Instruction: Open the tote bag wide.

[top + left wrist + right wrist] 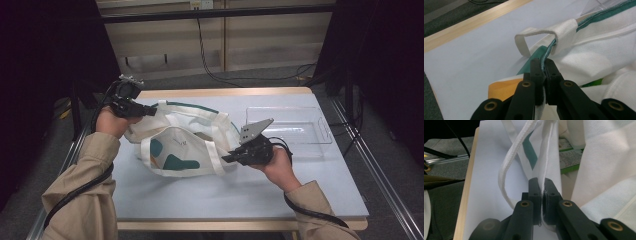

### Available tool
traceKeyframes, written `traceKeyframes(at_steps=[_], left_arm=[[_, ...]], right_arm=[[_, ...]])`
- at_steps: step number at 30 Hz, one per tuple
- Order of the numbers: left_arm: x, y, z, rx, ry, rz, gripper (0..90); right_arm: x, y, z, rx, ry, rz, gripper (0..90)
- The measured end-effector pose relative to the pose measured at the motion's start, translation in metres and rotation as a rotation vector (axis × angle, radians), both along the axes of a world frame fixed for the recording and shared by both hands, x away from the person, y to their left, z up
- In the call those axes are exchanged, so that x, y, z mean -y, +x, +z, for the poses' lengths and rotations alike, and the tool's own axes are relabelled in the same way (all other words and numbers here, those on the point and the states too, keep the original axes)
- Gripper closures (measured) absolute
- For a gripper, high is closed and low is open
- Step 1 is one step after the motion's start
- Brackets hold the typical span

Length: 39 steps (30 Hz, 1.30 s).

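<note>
A white cloth tote bag (175, 145) with teal trim and teal shapes lies on the pale blue table top (240, 195). My left gripper (150, 111) is shut on the teal-edged rim of the bag (543, 62) at its far left end, beside a white handle loop (529, 37). My right gripper (227, 158) is shut on the bag's white rim (543, 182) at the near right end, with a white handle strap (506, 170) hanging beside the jaws. Inside the bag a green-edged item (567, 157) shows.
A clear plastic tray (295, 125) stands at the back right of the table. The table has a wooden edge (225, 92) at the back. Cables (210, 60) run across the floor beyond it. Metal rails (380, 170) flank the table.
</note>
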<state>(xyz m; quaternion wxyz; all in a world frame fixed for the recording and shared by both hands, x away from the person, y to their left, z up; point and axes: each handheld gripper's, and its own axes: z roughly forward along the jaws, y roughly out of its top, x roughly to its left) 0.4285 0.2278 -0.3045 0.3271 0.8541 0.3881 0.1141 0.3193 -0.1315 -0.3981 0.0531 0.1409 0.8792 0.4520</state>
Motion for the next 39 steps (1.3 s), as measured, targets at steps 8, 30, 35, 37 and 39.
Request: traceKeyframes(at_steps=[8,30,35,37,39], left_arm=[[0.001,0.004,-0.004,-0.004,-0.009,0.02,87.5],[0.008,0.014,-0.012,0.009,0.017,0.051,87.3],[0.009,0.018,-0.015,0.015,0.018,0.056,87.4],[0.01,0.018,-0.016,0.016,0.015,0.064,87.4],[0.01,0.02,-0.018,0.019,0.023,0.068,87.4]], right_arm=[[0.0,-0.007,-0.008,-0.001,-0.008,0.023,86.7],[-0.005,-0.017,-0.033,-0.026,-0.04,0.053,87.1],[-0.004,-0.018,-0.037,-0.028,-0.036,0.058,87.2],[-0.004,-0.018,-0.038,-0.033,-0.04,0.063,87.3],[-0.004,-0.019,-0.04,-0.026,-0.045,0.068,87.3]])
